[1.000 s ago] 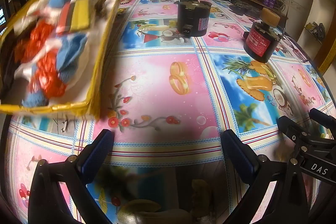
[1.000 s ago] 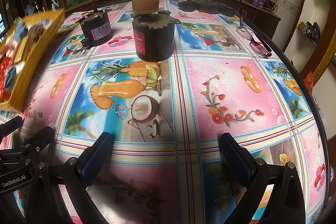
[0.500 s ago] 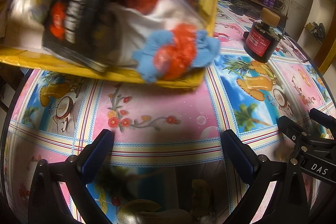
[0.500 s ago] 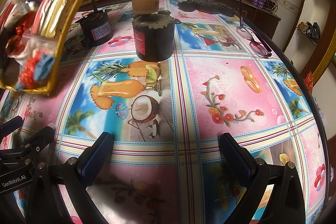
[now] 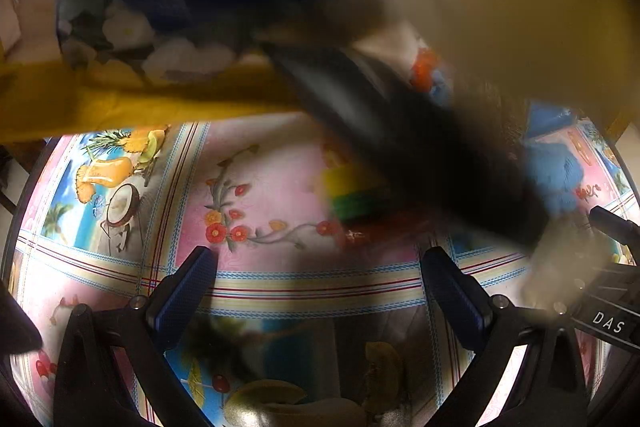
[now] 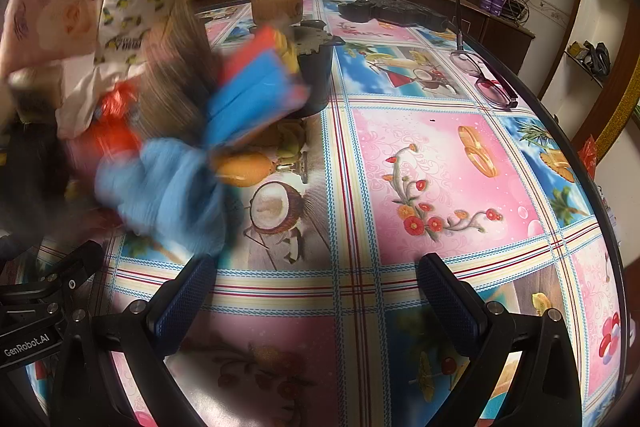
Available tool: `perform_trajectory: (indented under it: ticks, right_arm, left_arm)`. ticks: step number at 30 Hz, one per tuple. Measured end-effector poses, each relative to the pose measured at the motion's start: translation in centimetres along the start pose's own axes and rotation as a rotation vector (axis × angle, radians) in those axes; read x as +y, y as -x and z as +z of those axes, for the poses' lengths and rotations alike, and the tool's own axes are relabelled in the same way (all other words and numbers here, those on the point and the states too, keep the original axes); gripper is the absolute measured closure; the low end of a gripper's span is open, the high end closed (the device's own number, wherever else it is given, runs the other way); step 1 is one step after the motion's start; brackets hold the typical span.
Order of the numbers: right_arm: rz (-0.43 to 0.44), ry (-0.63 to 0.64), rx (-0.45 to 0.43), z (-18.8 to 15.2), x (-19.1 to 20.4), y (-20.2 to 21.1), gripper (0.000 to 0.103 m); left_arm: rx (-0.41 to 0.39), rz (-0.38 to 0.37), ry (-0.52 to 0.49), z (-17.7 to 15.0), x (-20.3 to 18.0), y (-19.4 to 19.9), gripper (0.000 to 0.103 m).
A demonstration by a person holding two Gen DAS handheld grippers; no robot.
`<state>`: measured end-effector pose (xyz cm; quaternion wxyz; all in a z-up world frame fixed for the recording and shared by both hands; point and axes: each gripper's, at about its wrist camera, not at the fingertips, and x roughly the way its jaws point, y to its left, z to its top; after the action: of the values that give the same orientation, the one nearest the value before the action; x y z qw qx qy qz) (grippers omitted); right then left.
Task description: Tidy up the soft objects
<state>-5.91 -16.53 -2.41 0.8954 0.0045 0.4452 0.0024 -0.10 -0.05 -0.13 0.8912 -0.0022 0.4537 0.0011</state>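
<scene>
A yellow box [image 5: 120,99] is tipped over the table and soft things spill from it, all blurred by motion. In the right wrist view a light blue cloth [image 6: 168,187], a blue and red pack [image 6: 256,87] and an orange-red item [image 6: 116,119] tumble onto the table at left. In the left wrist view a black pouch [image 5: 420,147], a yellow and green item [image 5: 352,195] and the blue cloth [image 5: 556,163] fall ahead. My left gripper [image 5: 316,279] and right gripper [image 6: 316,287] are open and empty, low over the table.
A patterned tablecloth [image 6: 440,167] covers the round table. A black cylinder with a tan wheel on top [image 6: 312,39] stands behind the falling items. Glasses [image 6: 484,79] and a black device [image 6: 392,11] lie at the far right edge.
The yellow box has swung further over the table and tipped. Its soft contents now pour out onto the cloth. Both grippers have stayed still and open.
</scene>
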Motion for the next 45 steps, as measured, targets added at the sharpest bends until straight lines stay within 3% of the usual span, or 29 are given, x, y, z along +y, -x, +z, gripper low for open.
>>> perform_trajectory:
  ticks: [45]
  right_arm:
    - [-0.002, 0.001, 0.002, -0.01, 0.07, 0.00, 0.001]
  left_arm:
    - [0.000, 0.008, 0.013, 0.07, 0.59, 0.35, 0.000]
